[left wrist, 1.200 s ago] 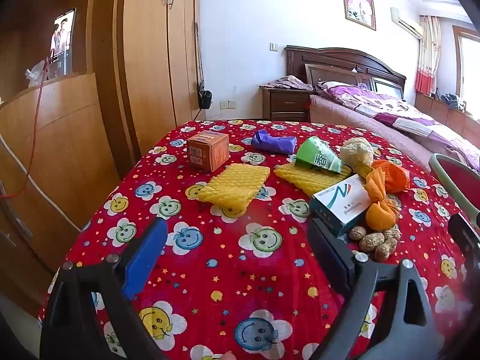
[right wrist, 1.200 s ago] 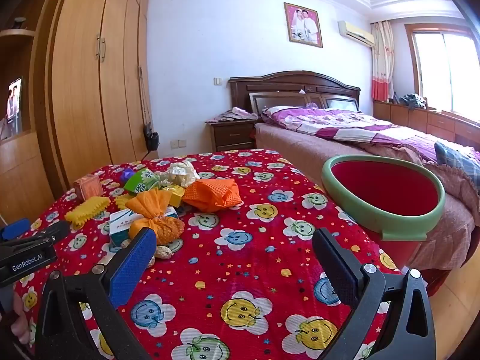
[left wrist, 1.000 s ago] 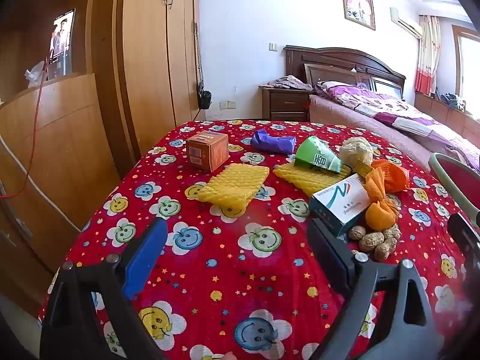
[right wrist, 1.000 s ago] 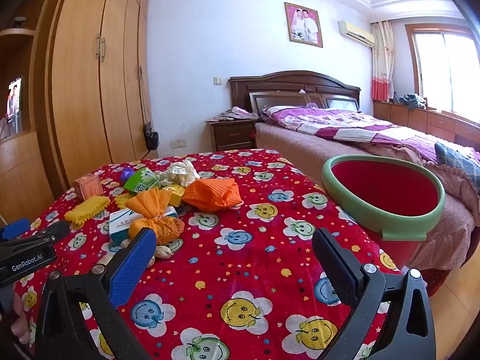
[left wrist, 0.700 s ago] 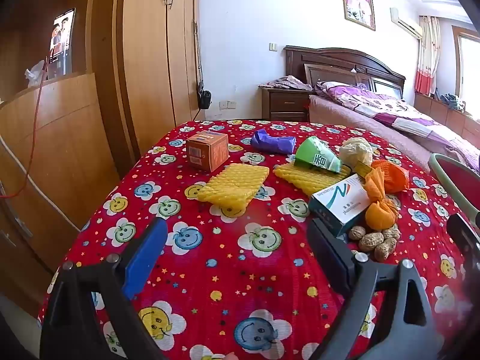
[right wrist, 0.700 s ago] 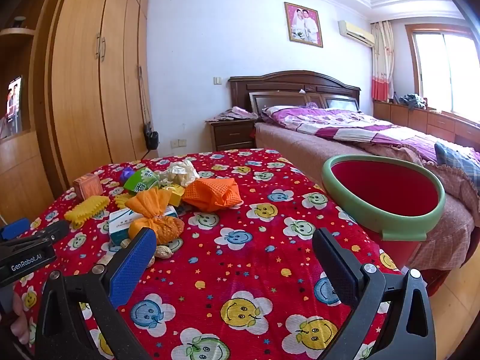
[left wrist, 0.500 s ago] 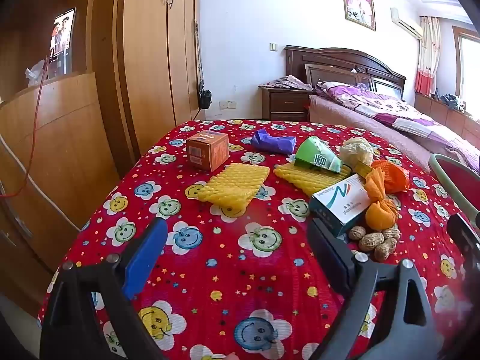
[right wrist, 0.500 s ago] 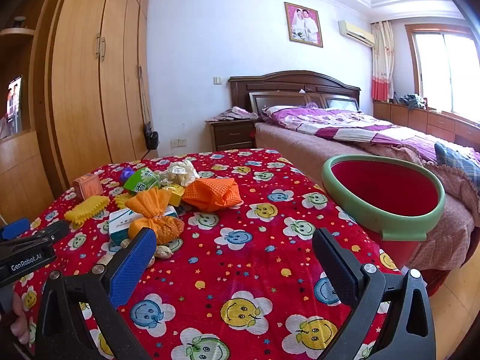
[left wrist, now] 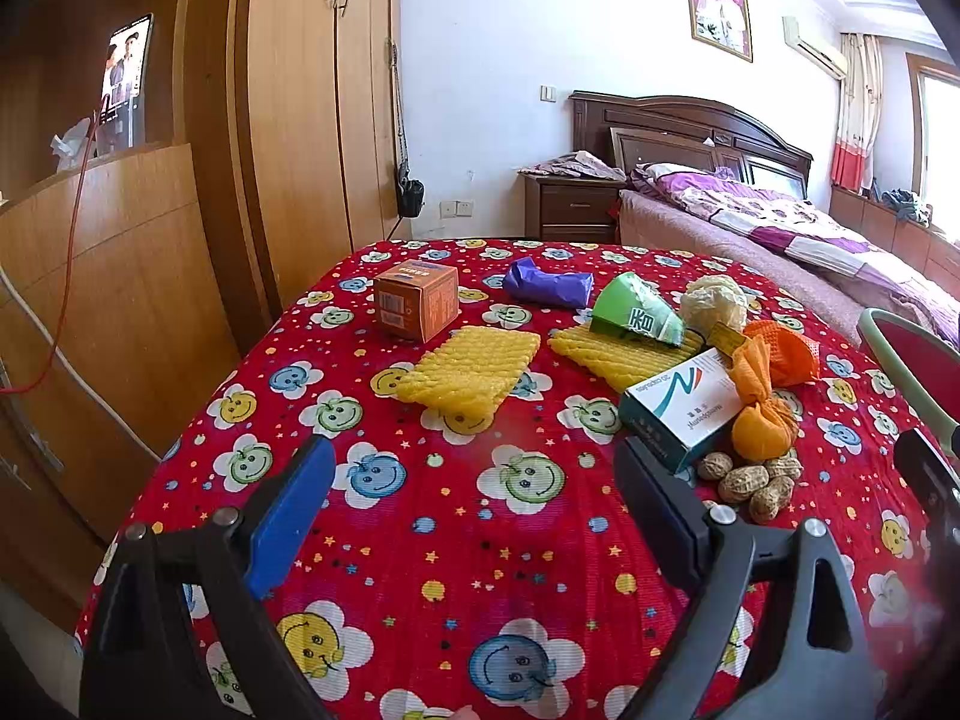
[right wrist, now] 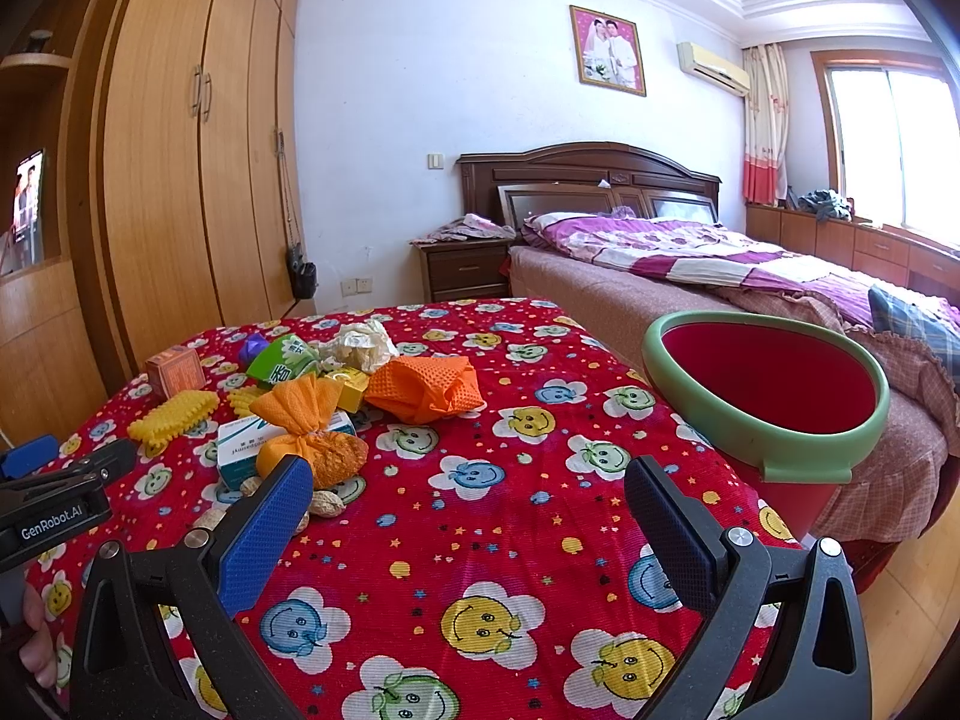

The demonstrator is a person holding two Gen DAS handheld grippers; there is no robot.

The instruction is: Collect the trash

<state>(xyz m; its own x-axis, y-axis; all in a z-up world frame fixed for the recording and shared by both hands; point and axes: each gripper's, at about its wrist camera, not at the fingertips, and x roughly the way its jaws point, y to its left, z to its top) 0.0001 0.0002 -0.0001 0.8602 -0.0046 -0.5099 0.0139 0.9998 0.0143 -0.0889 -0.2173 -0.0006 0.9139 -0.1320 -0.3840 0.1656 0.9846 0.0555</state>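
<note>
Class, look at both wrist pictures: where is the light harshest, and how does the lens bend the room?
Right wrist view: the window is blown out, and the wardrobe bows inward. Left wrist view: dark corners, a curved wardrobe, and a dim left side.

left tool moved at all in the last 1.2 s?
No. The left tool frames the orange box and the teal box just as before; jaws open.

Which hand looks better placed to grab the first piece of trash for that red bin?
Probably right: the open right gripper has the tied orange bundle just ahead and the red bin beside it.
</note>
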